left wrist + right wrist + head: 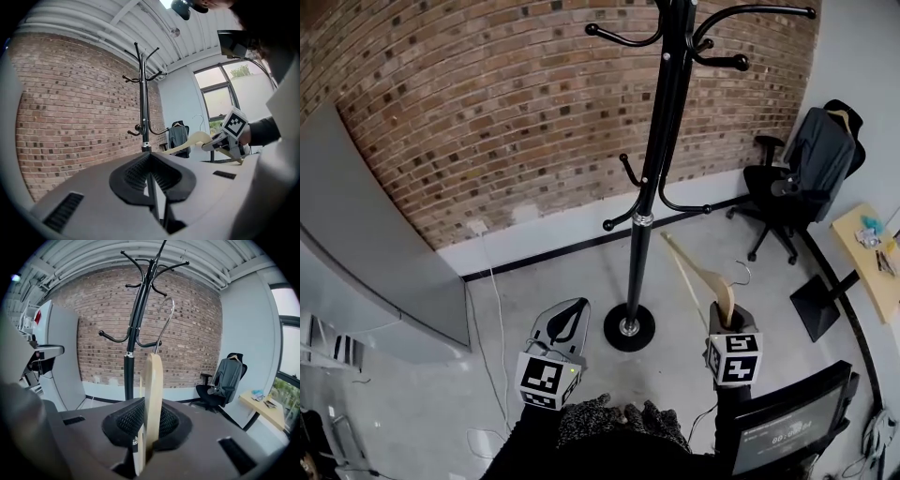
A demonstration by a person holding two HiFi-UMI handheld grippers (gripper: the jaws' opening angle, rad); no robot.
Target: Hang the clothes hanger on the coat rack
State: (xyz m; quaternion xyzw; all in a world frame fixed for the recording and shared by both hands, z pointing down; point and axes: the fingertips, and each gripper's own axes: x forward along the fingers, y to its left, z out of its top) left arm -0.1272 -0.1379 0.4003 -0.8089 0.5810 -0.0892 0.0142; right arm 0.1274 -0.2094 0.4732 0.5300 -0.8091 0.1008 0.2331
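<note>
The wooden clothes hanger (153, 380) is held edge-on between the jaws of the right gripper (149, 405), which are closed narrowly on its body; this grip is shown clearly only in the right gripper view, where the metal hook (166, 315) is seen rising in front of the coat rack (136, 319). In the head view the hanger (698, 272) is seen from above, sticking out of the right gripper (729, 323) to the right of the rack's pole (652, 178) and apart from it; no hook of the rack is touched. The round base (629, 327) of the rack on the floor is given only by the head view. In the left gripper view the jaws of the left gripper (150, 157) are seen with their tips together and nothing between them, and the right gripper with the hanger (190, 140) is seen from the side, which the other views do not offer. A window (220, 98) is shown best there. The office chair (787, 187) with a grey jacket (820, 150) and the desk (862, 262) are seen at the right of the head view, and a monitor (787, 427) only there.
</note>
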